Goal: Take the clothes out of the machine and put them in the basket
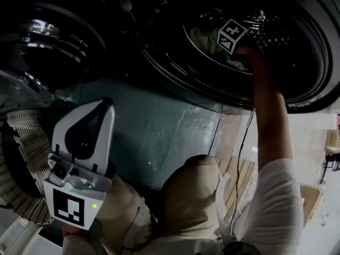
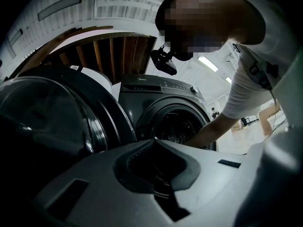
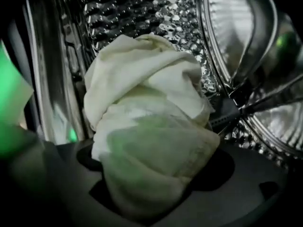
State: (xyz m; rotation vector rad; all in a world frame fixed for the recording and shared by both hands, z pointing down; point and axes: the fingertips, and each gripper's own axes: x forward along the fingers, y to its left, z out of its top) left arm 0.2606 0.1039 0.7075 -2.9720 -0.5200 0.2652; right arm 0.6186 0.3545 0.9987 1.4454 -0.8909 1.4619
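Note:
A crumpled cream cloth (image 3: 147, 126) lies in the steel drum (image 3: 142, 13) of the washing machine (image 1: 297, 62). My right gripper (image 3: 151, 178) points down onto it. Its jaws stand wide, with the cloth filling the gap between them and no pad seen pressing. In the head view only its marker cube (image 1: 232, 35) shows inside the drum, next to a pale bit of cloth (image 1: 203, 37). My left gripper (image 1: 106, 105) hangs outside the machine, low on the left. It is shut and holds nothing. The left gripper view looks over the shut left gripper (image 2: 156, 143) toward the drum opening (image 2: 177, 126).
The round glass door (image 1: 53, 36) stands swung open on the left. A white lattice basket (image 1: 24, 142) sits at the left edge, beside my left gripper. The person's knees (image 1: 196, 195) are below, and a sleeved arm (image 1: 271, 121) reaches into the drum.

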